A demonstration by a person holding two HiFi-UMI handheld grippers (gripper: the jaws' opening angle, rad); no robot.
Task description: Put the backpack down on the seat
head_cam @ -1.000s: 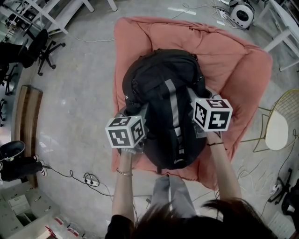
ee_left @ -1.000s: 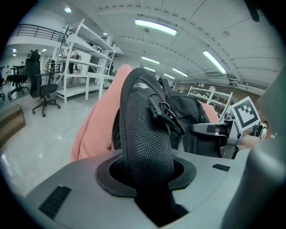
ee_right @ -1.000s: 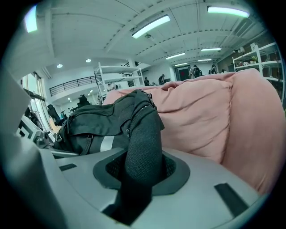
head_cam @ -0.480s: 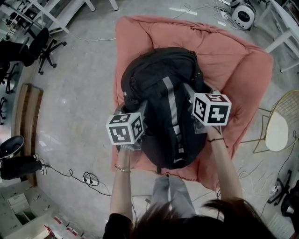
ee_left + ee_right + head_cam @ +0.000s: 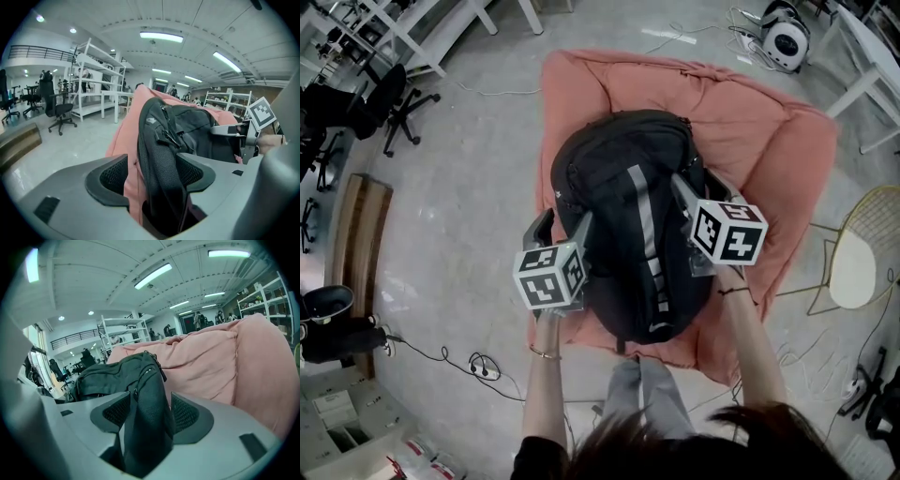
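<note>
Jaws of the left gripper (image 5: pixel 157 171) and right gripper (image 5: pixel 143 411) have just been opening and stand apart, each slack around a strap of the backpack (image 5: pixel 623 206). It lies on a pink cushion (image 5: pixel 769 131) on the concrete floor (image 5: pixel 459 206), with shelves (image 5: pixel 93 79) beyond.

Matt black woven cloth all over the backpack (image 5: pixel 619 159), tight-grained and dull, and down its back a smoother grey stripe (image 5: pixel 644 220) caught the light. Up close, one shoulder strap (image 5: pixel 159 187) was coarse open mesh, rough-looking; the other strap (image 5: pixel 147 427) showed a finer, flatter weave. The seat (image 5: pixel 759 122) under it was soft pink cloth, matt, puffy and creased. Around it the floor (image 5: pixel 459 206) was hard, smooth and grey with a faint sheen. Off to the side, a bench (image 5: pixel 358 244) was brown wood, slightly glossy. A chair (image 5: pixel 853 253) was thin yellowish metal wire. The shelving (image 5: pixel 93 75) looked like smooth white-painted metal.
</note>
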